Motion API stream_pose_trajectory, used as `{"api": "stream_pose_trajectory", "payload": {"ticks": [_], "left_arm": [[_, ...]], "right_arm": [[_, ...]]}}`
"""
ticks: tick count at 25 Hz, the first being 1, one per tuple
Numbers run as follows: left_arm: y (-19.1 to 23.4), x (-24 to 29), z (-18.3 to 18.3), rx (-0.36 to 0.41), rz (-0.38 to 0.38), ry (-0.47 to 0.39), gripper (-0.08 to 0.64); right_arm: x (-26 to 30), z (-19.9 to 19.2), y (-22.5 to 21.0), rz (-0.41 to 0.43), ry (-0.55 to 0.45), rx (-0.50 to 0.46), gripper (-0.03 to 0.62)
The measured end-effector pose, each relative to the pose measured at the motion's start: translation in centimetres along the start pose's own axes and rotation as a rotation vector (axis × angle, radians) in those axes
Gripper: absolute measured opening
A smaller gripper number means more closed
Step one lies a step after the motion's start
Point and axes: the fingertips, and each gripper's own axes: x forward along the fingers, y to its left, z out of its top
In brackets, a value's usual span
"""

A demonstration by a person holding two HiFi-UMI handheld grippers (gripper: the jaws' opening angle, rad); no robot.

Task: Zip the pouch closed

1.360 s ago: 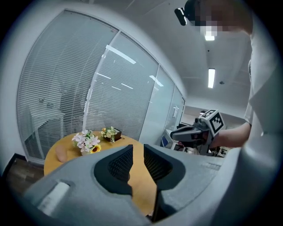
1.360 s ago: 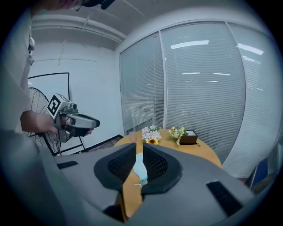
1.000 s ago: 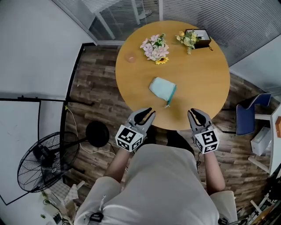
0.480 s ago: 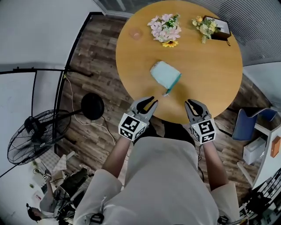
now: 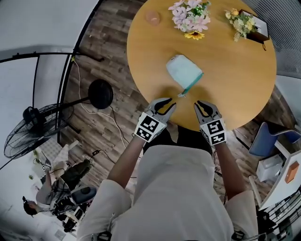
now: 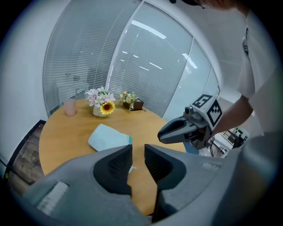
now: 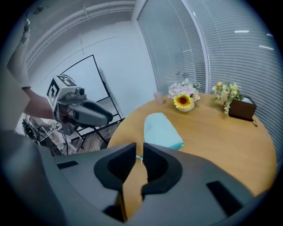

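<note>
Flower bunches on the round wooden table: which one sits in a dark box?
The small yellow bunch by the round wooden table's far right edge, in the dark brown box. The pink-and-white bunch with a sunflower stands in a white pot.

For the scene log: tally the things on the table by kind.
Pouch: 1
Flower bunches: 2
Cup: 1
Total: 4
</note>
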Motion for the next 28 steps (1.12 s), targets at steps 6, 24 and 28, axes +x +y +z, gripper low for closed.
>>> {"api": "stream_pose_trajectory", "payload": {"ticks": [6, 24, 28], "left_arm": [[0.8, 3.5, -2.9, 0.027, 0.002, 0.078, 0.083], [3.0, 11.0, -11.5, 0.208, -0.014, 0.323, 0.097], [3.2, 11.8, -11.8, 0.234, -0.032, 0.33, 0.097]], "right_arm": [[3.8, -3.2, -0.1, 0.06, 0.08, -0.008, 0.049], [11.5, -8.3, 0.1, 0.133, 0.219, -0.105, 0.064], [12.8, -9.0, 0.1, 0.142, 0.244, -0.16, 0.064]]}}
